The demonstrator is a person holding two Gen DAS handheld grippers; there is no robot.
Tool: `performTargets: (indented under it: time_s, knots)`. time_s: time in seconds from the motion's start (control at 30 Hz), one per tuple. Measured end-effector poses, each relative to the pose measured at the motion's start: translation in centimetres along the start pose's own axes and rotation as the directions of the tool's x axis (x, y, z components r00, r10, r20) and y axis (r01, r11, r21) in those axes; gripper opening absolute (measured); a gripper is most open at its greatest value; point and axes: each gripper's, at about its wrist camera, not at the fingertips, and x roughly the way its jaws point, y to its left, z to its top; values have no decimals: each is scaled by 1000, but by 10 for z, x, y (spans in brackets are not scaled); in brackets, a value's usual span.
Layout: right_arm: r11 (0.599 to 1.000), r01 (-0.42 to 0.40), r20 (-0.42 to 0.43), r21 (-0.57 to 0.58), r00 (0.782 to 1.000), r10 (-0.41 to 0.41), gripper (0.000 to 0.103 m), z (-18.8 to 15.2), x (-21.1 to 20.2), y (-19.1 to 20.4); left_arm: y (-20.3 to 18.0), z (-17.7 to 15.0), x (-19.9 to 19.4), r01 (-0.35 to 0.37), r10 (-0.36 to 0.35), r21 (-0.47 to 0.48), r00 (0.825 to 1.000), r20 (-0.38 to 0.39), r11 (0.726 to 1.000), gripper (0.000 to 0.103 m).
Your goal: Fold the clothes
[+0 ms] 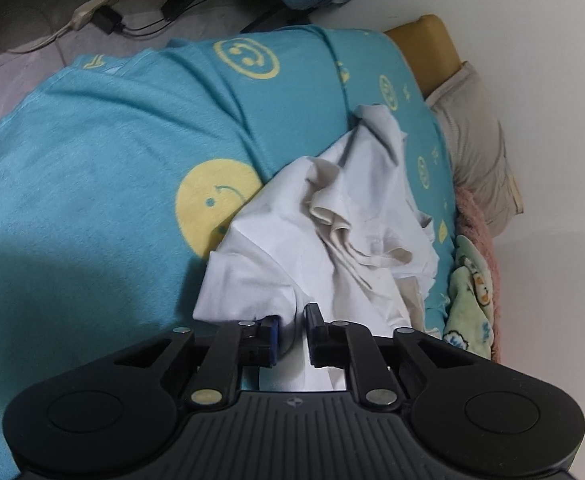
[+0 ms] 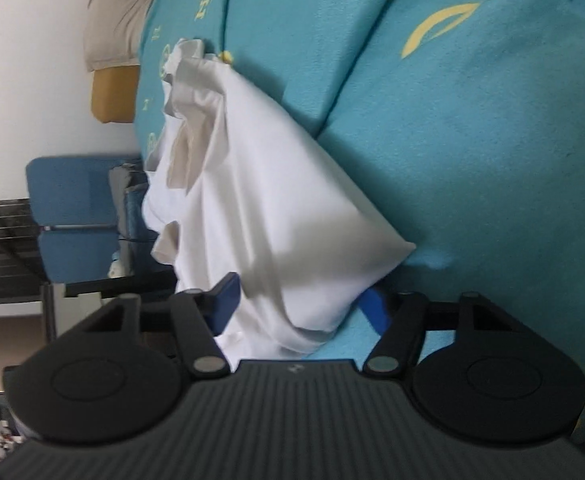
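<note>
A white shirt (image 1: 316, 240) is seen bunched and creased on a teal blanket (image 1: 92, 140) spread over a bed, its long axis running from the near edge away toward a beige pillow (image 1: 476, 140) at the far right. Its near hem is pinched between the nearly closed fingers of the left gripper (image 1: 292, 320), probably so that the cloth can be drawn out flat. The right gripper (image 2: 300, 300) is held spread, with a near fold of the shirt lying between its fingers but not clamped. Whether the shirt is being spread or gathered cannot be told.
</note>
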Motion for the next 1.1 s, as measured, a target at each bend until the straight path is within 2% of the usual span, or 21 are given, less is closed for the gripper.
performTargets:
  time_s: [0.03,0.07,0.1,0.13,0.2,0.23,0.27,0.3,0.37,0.47,0.7,0.93,1.1]
  knots:
    - [1000,11,28,12,1000,-11,58,2,-3,-2,4,1,3,-11,11,-26,1000,-13,1000,49]
    - [999,22,56,25,998,-23,47,4,-5,-4,9,2,6,-16,15,-60,1000,-22,998,57]
    - [999,32,84,38,996,-35,39,7,-8,-6,14,3,8,-14,12,-95,1000,-23,995,55]
    - [999,37,88,31,995,-40,37,8,-7,-6,18,5,10,-7,4,-118,1000,-26,993,54]
    - [999,48,94,17,994,-49,26,10,-5,-4,19,8,13,8,-12,-129,999,-34,992,51]
    - [999,53,97,10,994,-54,24,11,-4,-3,17,8,14,6,-10,-119,999,-33,993,46]
    - [999,54,103,-2,993,-54,20,13,-3,-2,15,8,15,4,-7,-106,999,-32,994,38]
    - [998,56,108,-14,993,-54,16,15,-3,-2,13,8,15,1,-3,-93,1000,-30,996,35]
    - [997,54,119,-51,992,-48,13,16,-6,-2,7,7,13,1,-2,-54,1000,-21,999,16]
    - [994,40,143,-97,989,-26,10,18,-11,7,-5,5,6,23,-23,10,1000,2,1000,10]
    - [976,-54,235,-211,966,104,8,6,-56,31,-32,-5,-44,152,-164,132,983,82,980,7]
    - [952,-76,294,-298,941,167,8,-18,-113,52,-51,-34,-109,224,-246,213,966,81,951,6]
    - [937,-95,316,-335,926,207,8,-51,-159,38,-40,-66,-153,245,-266,236,962,59,940,6]
